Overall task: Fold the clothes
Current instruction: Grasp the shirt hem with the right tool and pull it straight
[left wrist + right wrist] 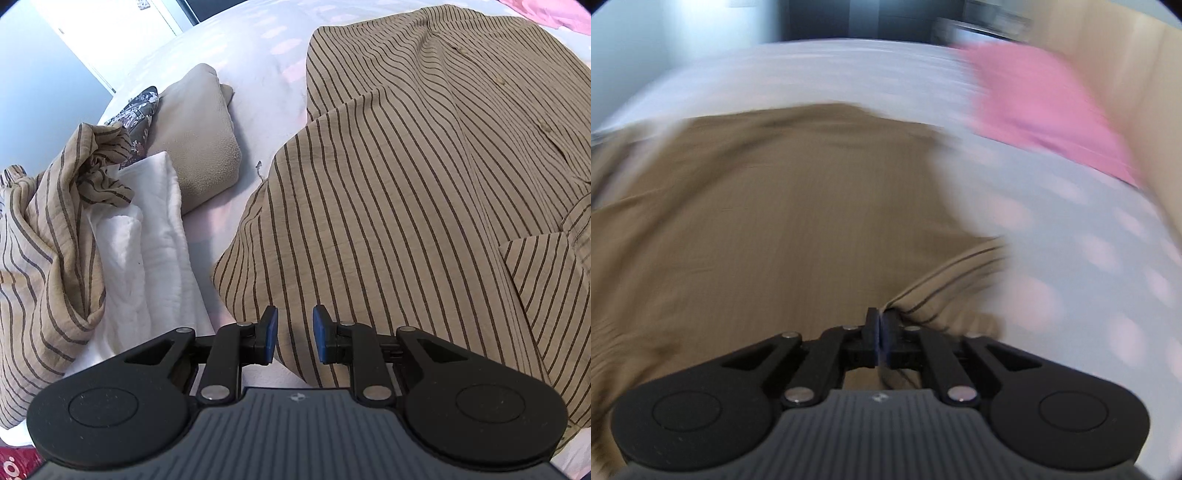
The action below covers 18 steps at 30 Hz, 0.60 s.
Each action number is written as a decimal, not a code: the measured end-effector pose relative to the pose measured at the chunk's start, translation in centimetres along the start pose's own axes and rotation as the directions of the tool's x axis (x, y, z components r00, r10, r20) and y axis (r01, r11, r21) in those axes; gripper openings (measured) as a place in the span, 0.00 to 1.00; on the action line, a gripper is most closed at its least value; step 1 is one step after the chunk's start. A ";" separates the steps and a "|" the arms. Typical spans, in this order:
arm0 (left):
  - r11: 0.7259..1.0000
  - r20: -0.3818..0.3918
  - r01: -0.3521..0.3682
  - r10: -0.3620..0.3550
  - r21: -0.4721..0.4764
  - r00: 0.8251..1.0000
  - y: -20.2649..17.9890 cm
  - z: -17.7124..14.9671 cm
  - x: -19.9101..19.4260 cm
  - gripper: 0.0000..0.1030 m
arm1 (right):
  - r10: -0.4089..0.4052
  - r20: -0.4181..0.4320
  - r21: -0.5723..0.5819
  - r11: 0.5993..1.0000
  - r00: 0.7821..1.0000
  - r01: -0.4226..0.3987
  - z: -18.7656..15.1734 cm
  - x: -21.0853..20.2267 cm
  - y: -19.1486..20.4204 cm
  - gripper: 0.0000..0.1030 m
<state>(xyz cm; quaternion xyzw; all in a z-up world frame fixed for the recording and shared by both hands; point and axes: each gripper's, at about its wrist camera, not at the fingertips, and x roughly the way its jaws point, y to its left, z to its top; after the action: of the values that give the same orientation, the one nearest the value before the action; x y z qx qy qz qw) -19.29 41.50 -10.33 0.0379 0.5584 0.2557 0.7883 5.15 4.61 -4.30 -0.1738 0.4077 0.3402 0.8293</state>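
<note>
A tan shirt with dark stripes (406,192) lies spread on the bed, its button placket running down the right side. My left gripper (294,334) is open and empty, hovering over the shirt's near left edge. In the right wrist view, which is motion-blurred, my right gripper (880,334) is shut on a fold of the same striped shirt (798,206), with the pinched cloth rising from the right of the fingers.
To the left lie a crumpled striped garment (48,236), a folded white cloth (147,236), a folded beige fleece (199,136) and a dark patterned item (138,107). A pink garment (1045,110) lies at the far right on the white dotted bedsheet (1089,258).
</note>
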 end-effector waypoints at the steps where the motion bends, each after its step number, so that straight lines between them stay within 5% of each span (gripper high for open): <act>1: 1.000 -0.001 -0.002 0.002 0.003 1.000 0.0 0.0 0.0 0.18 | 0.025 0.003 -0.033 0.999 1.000 -0.025 0.0 -0.2 0.8 0.25; 4: 1.000 0.001 -0.005 0.005 0.003 1.000 0.1 -0.2 0.0 0.18 | 0.069 0.004 -0.086 0.994 0.998 -0.069 0.2 -0.4 2.1 0.35; 9: 1.000 -0.004 -0.011 0.011 0.006 1.000 0.0 -0.1 0.1 0.18 | 0.006 0.016 0.127 0.992 1.000 -0.008 0.8 -0.1 -2.2 0.35; 14: 1.000 0.004 -0.006 0.005 0.029 1.000 -0.6 0.2 0.0 0.18 | -0.065 -0.008 0.355 0.933 0.998 0.063 1.1 0.8 -6.4 0.35; 18: 0.999 0.004 -0.006 0.006 0.050 1.000 -1.0 0.2 0.1 0.18 | -0.045 -0.049 0.340 0.938 0.998 0.059 1.1 1.9 -6.3 0.35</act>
<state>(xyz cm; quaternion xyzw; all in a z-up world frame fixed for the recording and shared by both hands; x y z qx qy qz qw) -18.78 40.74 -10.67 0.0598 0.5631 0.2437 0.7874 11.04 1.54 -5.07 -0.0449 0.4726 0.2387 0.8471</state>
